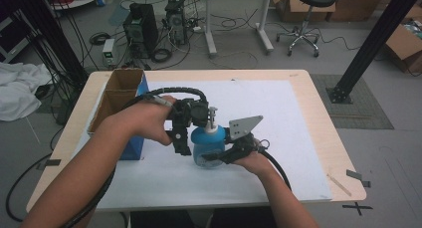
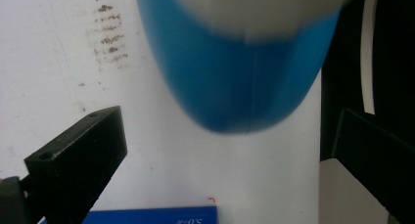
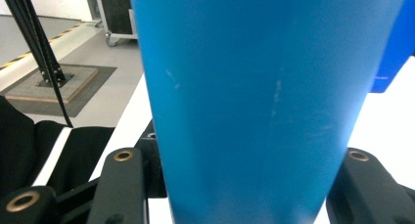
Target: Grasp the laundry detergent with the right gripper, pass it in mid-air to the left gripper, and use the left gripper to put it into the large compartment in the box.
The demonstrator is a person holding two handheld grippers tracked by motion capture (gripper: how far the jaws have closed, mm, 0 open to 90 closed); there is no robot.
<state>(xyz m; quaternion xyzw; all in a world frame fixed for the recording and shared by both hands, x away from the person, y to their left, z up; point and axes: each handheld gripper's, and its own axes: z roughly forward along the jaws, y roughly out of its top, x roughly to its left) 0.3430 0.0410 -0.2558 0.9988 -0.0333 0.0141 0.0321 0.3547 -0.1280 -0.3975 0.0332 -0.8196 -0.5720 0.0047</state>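
While we look down from the high view, we see two arms come in from the near edge of the table point(image 1: 318, 118). On the table lies a white sheet point(image 1: 298, 138).

Our right gripper point(image 1: 219, 157) is nearest to us. Its jaws are closed tight on the lower part of a blue spray bottle point(image 1: 208, 146), one jaw on each side. In the right gripper view the blue bottle point(image 3: 259, 101) is very big and close, and the two black jaws press on it from left and right. A grey three-cornered plate point(image 1: 244, 126) sits on top of this gripper, and a black cable point(image 1: 276, 166) runs back along the arm.

The bottle is in the middle of the white sheet, a bit to the left. It looks upright, with its white pump top point(image 1: 213, 119) pointing up. We cannot tell if its bottom touches the sheet.

Our left gripper point(image 1: 180, 138) is just left of the bottle and a bit farther away. It points down next to the bottle. In the left gripper view its jaws stand wide apart with nothing held, and the blue bottle point(image 2: 240, 72) shows blurry beyond them.

Farther left is a brown cardboard box point(image 1: 117, 96) with a blue side, open at the top.

Far behind the table, on the grey floor, are computer towers point(image 1: 142, 29) and a black stool point(image 1: 306, 19).
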